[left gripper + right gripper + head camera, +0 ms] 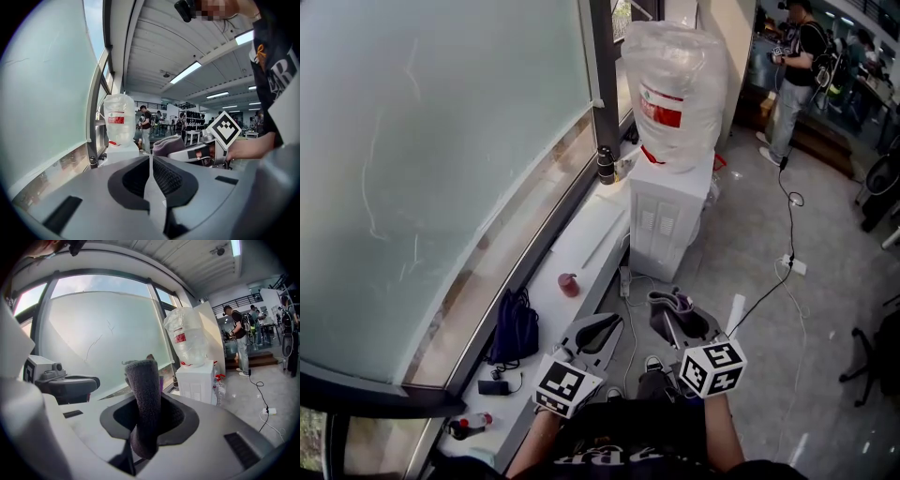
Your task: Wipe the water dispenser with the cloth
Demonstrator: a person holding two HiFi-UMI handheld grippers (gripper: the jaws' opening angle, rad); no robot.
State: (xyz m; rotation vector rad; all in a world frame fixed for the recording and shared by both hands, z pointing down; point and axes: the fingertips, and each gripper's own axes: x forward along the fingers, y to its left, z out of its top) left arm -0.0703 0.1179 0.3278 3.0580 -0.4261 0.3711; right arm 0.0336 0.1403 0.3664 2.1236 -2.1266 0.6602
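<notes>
A frosted window [441,141] and white ledge [591,234] run to the left of the left claw [607,326], which is closed and empty, jaws meeting. The right claw [670,307] grips a grey cloth [145,399] standing up between its jaws. The dispenser [670,225] stands well ahead of both. Its bottle [675,75] carries a red label [667,114], print unreadable. Only the head view shows a dark bag [516,330] left of the left claw.
</notes>
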